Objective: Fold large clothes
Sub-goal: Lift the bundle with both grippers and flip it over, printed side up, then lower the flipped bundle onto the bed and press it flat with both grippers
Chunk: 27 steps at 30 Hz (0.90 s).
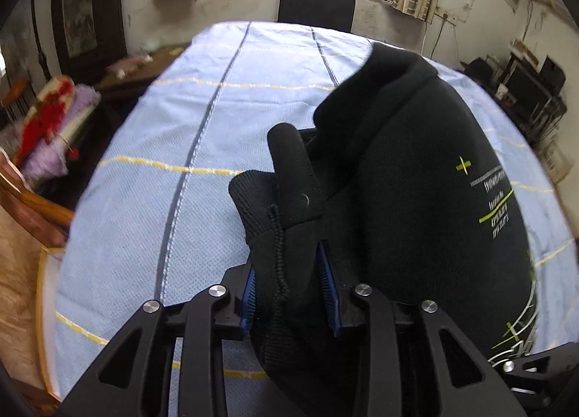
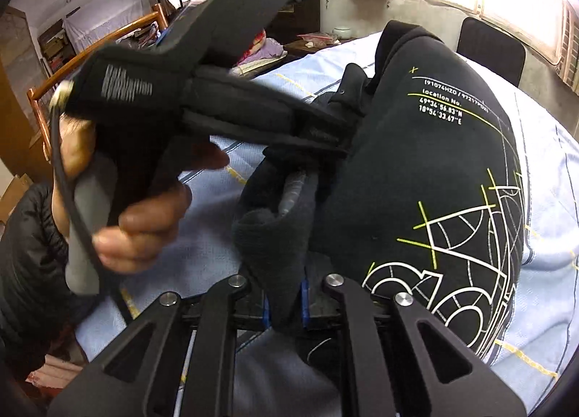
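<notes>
Big blue sheet [image 1: 152, 171] covers the table, and the black hoodie [image 1: 416, 171] lies on its right half, print side up. Looks like mid-fold to me: both grippers have cloth pinched along the hoodie's near left edge. Left gripper [image 1: 291, 294] is clamped on a bunch with the drawcord [image 1: 277, 254] in it, right gripper [image 2: 286, 304] is clamped on a thick fold. Next I'd guess both lift together and carry that edge across, keeping it even.
</notes>
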Each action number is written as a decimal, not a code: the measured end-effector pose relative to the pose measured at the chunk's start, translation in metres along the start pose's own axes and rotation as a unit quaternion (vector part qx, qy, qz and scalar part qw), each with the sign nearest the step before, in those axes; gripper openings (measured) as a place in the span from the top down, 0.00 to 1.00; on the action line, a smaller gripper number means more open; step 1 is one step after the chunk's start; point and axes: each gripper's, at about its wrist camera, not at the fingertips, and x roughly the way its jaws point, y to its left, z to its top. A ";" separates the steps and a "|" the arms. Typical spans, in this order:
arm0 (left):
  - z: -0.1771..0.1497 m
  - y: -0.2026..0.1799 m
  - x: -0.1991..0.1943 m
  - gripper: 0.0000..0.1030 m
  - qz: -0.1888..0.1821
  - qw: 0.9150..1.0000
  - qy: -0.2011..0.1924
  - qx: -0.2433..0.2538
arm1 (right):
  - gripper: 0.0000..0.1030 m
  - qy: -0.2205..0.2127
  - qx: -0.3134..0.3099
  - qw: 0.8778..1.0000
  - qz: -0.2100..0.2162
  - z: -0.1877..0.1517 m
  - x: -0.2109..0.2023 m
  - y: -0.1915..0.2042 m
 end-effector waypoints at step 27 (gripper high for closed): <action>0.011 -0.030 -0.067 0.64 -0.002 0.997 -0.073 0.021 | 0.88 -0.128 0.103 0.986 0.020 0.049 -0.097 -0.131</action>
